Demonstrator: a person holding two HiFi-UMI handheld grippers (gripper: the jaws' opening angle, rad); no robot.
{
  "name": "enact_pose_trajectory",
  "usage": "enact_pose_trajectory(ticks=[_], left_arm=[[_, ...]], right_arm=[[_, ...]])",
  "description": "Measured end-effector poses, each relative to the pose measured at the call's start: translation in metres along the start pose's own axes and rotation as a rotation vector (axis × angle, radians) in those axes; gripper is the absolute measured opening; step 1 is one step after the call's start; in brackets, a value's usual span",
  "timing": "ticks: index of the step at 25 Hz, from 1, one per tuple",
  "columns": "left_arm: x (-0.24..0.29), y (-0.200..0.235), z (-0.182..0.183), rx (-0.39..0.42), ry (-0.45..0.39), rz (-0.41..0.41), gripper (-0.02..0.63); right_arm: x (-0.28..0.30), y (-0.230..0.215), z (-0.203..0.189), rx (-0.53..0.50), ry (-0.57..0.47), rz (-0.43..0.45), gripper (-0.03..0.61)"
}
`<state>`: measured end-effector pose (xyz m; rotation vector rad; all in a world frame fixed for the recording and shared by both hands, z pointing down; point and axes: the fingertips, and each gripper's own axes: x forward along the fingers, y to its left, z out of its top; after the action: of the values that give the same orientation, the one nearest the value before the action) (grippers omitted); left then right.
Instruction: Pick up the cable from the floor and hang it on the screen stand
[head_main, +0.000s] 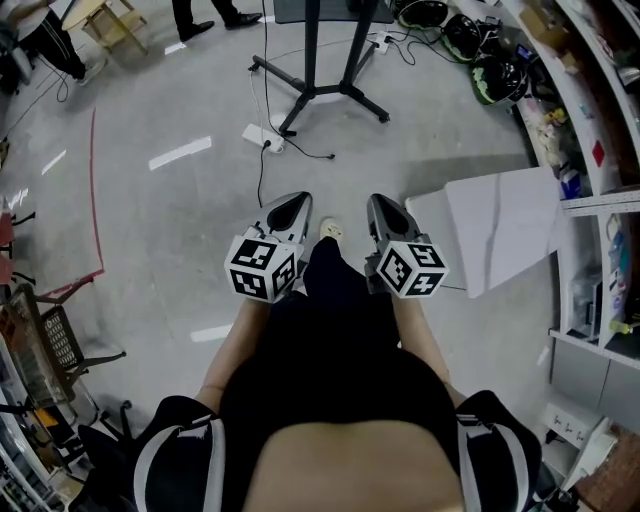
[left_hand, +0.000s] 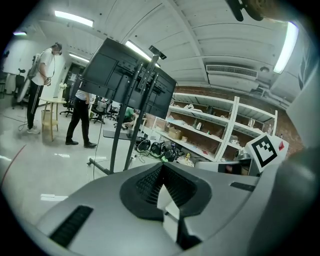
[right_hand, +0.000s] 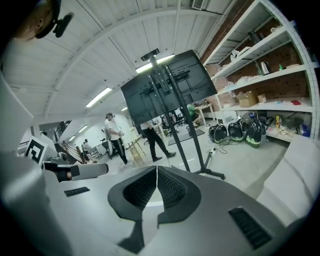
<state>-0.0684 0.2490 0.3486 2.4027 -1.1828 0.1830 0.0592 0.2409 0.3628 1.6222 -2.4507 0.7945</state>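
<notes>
Head view: holding left tool (head_main: 296, 200) and right tool (head_main: 381, 201) side by side over the grey floor (head_main: 170, 240), both clenched tight, grasping nothing. Leaving black cable (head_main: 262, 180) lying on the floor beside the white power strip (head_main: 262, 137), just before the legs of the screen stand (head_main: 312, 60), well apart from both tools.

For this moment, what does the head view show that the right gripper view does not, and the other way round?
Only the head view: the black cable trailing from a white power strip on the floor, the red floor line and the person's legs. Only the right gripper view: the dark screen, the ceiling lights, and the right gripper, jaws shut with nothing between them. Both: the legs of the screen stand, the shelving and the left gripper.
</notes>
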Motion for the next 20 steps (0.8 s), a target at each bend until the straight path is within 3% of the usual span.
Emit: enact_pose_trajectory(ticks=[5, 20], left_arm=[[0.037, 0.013, 0.025, 0.014, -0.017, 0.017, 0.008], [0.136, 0.05, 0.063, 0.001, 0.034, 0.054, 0.006]], right_arm=[[0.027, -0.025, 0.026, -0.002, -0.003, 0.008, 0.023], [0.115, -0.09, 0.075, 0.018, 0.032, 0.037, 0.025]])
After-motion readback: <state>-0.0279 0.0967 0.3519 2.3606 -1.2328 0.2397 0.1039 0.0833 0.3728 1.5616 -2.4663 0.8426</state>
